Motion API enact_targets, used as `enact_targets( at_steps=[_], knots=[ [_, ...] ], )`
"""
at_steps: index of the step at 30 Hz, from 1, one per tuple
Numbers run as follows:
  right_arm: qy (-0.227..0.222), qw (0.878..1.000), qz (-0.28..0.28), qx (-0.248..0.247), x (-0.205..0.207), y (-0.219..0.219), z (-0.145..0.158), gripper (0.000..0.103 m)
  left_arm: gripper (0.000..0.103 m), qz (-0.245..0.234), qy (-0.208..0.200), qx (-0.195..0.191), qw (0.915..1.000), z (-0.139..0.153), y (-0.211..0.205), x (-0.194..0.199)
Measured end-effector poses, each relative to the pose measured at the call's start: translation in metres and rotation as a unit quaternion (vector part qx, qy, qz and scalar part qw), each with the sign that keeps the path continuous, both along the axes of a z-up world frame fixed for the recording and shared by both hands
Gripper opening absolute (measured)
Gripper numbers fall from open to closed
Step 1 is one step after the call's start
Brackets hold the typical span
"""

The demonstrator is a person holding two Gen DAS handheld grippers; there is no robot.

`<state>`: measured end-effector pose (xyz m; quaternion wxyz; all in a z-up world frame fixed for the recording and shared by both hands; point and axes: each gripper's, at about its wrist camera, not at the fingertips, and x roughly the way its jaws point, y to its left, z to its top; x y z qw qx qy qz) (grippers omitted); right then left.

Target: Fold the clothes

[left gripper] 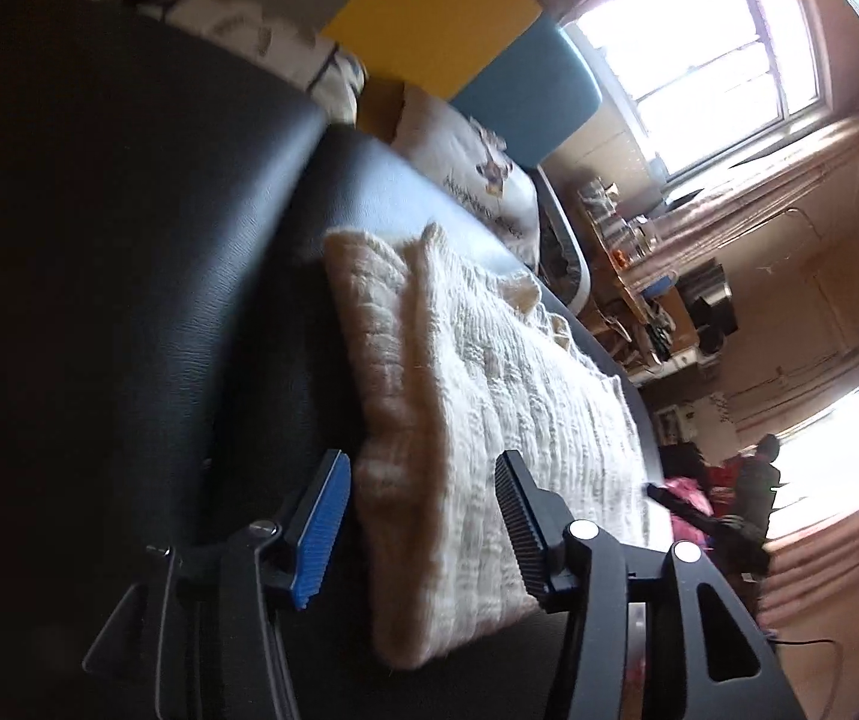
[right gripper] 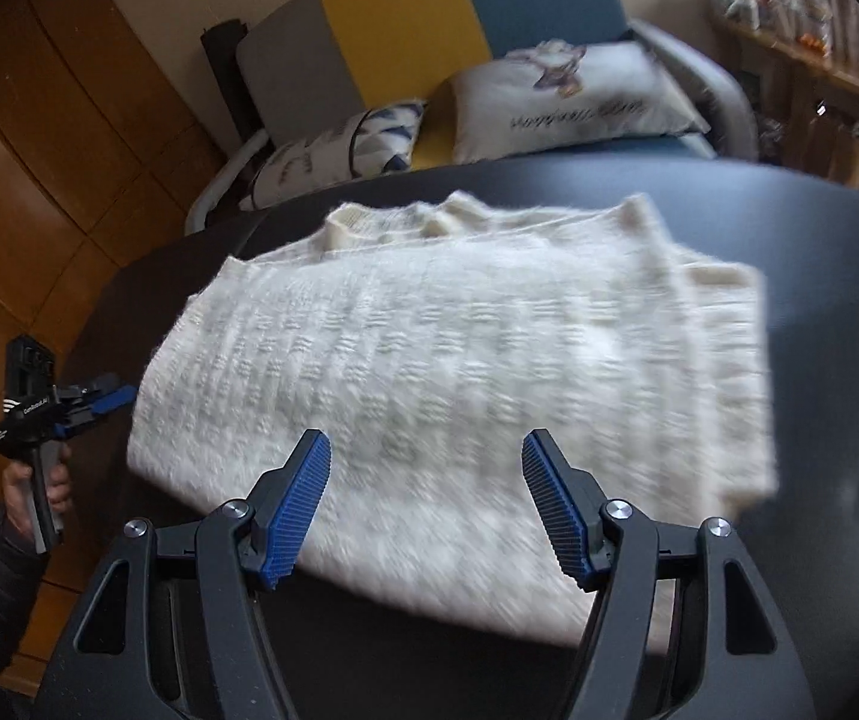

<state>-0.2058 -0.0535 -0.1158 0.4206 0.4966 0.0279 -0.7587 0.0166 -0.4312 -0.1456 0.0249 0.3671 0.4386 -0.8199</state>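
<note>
A cream knitted sweater lies folded into a thick rectangle on a black padded surface. My right gripper hangs open just above the sweater's near edge, nothing between its blue pads. The left gripper sits at the sweater's left edge, held by a hand in a dark sleeve. In the left wrist view the sweater runs away from the camera, and my left gripper stands open with the sweater's thick folded edge between its fingers, untouched.
Behind the black surface stands a sofa with yellow, grey and blue back panels and printed pillows. Wooden panelling fills the left. A cluttered shelf and bright windows lie to the right.
</note>
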Motion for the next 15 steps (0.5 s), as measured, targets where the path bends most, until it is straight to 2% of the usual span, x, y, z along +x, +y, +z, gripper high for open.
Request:
enact_targets(
  at_steps=[3, 6, 9, 15],
  knots=[
    [-0.025, 1.000, -0.002, 0.014, -0.003, -0.010, -0.021, 0.070, 0.052, -0.002, -0.007, 0.011, 0.9999, -0.005, -0.007, -0.012],
    [-0.040, 0.999, -0.001, 0.007, -0.003, -0.006, -0.034, 0.070, 0.053, -0.012, -0.017, 0.027, 0.9994, -0.013, -0.008, -0.020],
    [-0.045, 0.999, 0.000, -0.009, -0.003, -0.001, -0.038, 0.070, 0.053, -0.014, -0.032, 0.020, 0.9992, -0.019, -0.006, -0.031],
    [-0.039, 0.999, 0.016, -0.016, -0.002, 0.000, -0.040, 0.072, 0.053, -0.007, -0.033, 0.042, 0.9986, -0.021, -0.003, -0.045]
  ],
)
